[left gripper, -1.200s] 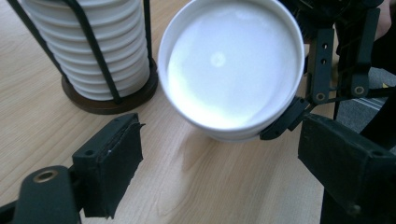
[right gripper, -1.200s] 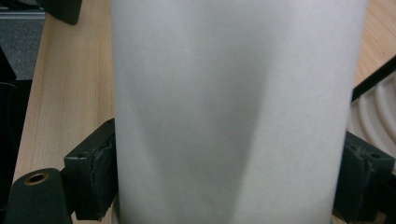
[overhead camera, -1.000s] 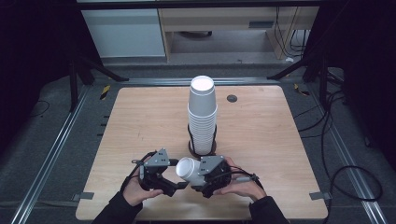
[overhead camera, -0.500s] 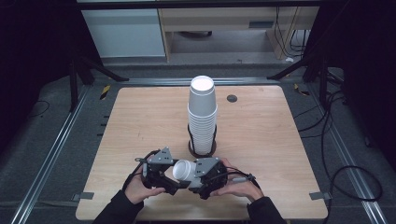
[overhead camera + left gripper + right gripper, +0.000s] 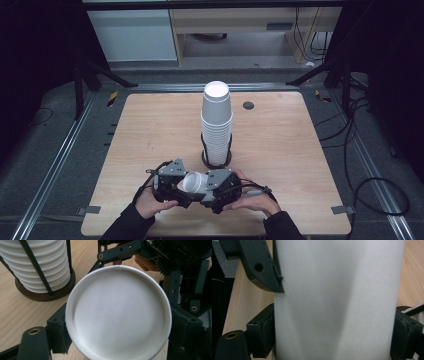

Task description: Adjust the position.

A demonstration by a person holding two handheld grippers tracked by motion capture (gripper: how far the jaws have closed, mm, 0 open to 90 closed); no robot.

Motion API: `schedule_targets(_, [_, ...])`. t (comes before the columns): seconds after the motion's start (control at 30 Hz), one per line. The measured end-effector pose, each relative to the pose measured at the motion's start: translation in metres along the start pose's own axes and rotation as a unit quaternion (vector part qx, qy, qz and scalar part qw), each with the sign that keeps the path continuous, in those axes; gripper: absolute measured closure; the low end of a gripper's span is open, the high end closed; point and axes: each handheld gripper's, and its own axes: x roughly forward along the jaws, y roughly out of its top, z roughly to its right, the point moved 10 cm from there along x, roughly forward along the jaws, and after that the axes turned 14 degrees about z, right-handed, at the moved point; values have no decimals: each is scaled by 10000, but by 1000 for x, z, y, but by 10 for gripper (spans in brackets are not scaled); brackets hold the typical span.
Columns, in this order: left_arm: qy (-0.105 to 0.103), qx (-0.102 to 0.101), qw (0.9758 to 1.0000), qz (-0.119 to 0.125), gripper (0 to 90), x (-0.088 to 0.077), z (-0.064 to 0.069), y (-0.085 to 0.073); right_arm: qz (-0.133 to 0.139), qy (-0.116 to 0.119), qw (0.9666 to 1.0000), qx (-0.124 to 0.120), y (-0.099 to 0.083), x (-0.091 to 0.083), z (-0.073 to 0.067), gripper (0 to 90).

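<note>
While the high view has both claws meeting at the near tabletop [image 5: 150, 125] edge, the left claw [image 5: 176, 189] has just closed onto the white cup [image 5: 196, 182], now gripped from both sides. Left gripper view: cup base between its jaws, cup stack [image 5: 37, 267] behind. Right gripper view: right claw [image 5: 337, 340] clamps the cup wall; handover likely.

In the right gripper view, the white paper cup [image 5: 337, 300] is cut off at the frame's top and bottom, hiding its rim and base. In the left gripper view, its lower rim leaves the frame's bottom, and the stack of white paper cups [image 5: 37, 265] is cropped at upper left.
</note>
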Motion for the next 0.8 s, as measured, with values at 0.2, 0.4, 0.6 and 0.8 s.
schedule_targets(0.2, [18,24,10000,55,211,-3,0,2,42,-10,10000,4,1,2,0,117])
schedule_targets(0.4, [39,48,9999,90,219,-5,1,4,139,-27,9999,85,4,3,1,100])
schedule_targets(0.6, [83,88,9999,101,221,-8,-1,5,233,-25,9995,233,6,1,1,61])
schedule_targets(0.8, [232,128,9996,106,220,-14,-9,5,380,-150,9989,230,12,-7,6,44])
